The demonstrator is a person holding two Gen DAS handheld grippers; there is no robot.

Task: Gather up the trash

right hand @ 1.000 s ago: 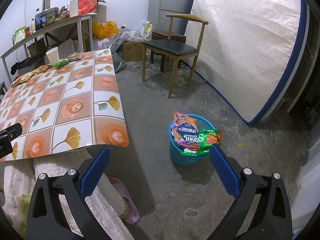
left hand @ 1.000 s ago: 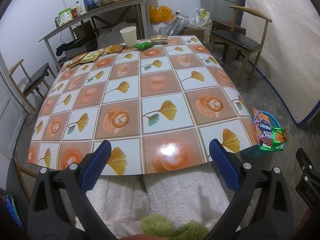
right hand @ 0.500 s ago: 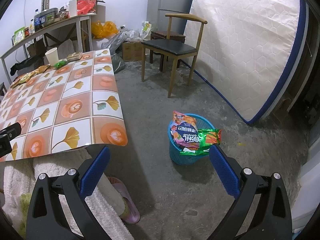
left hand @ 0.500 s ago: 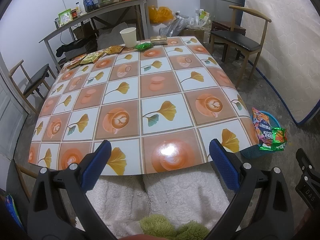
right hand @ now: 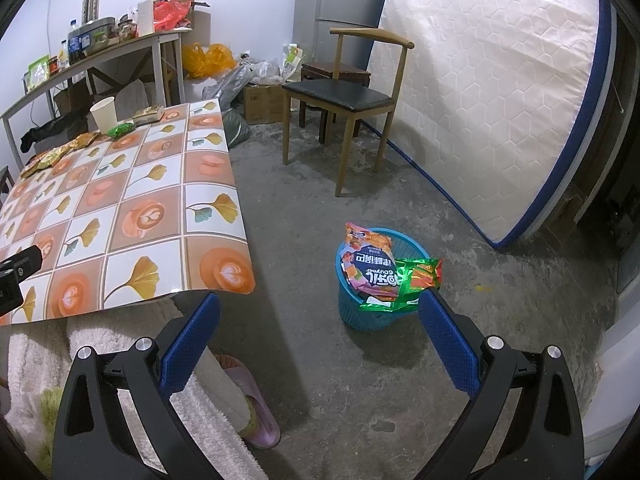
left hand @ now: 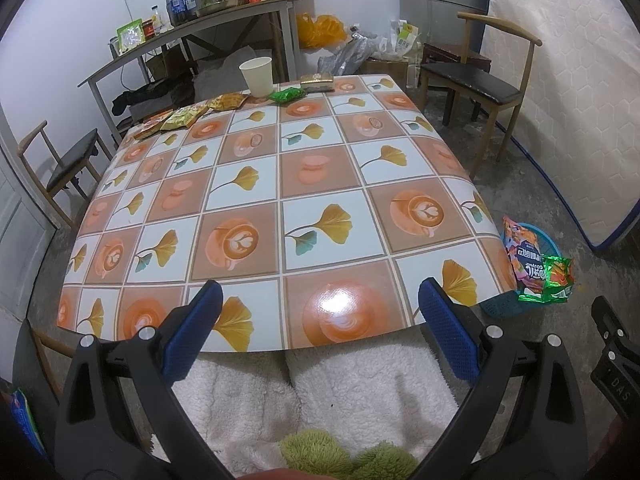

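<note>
Snack wrappers lie in a row along the worktop's far edge, beside a paper cup. Blue basket on floor holds chip bags. Left gripper and right gripper: fingers spread wide, empty.

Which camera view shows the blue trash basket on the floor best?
The right wrist view: the blue basket stands whole on the floor, snack bags sticking out. In the left wrist view the table edge hides most of it.
</note>
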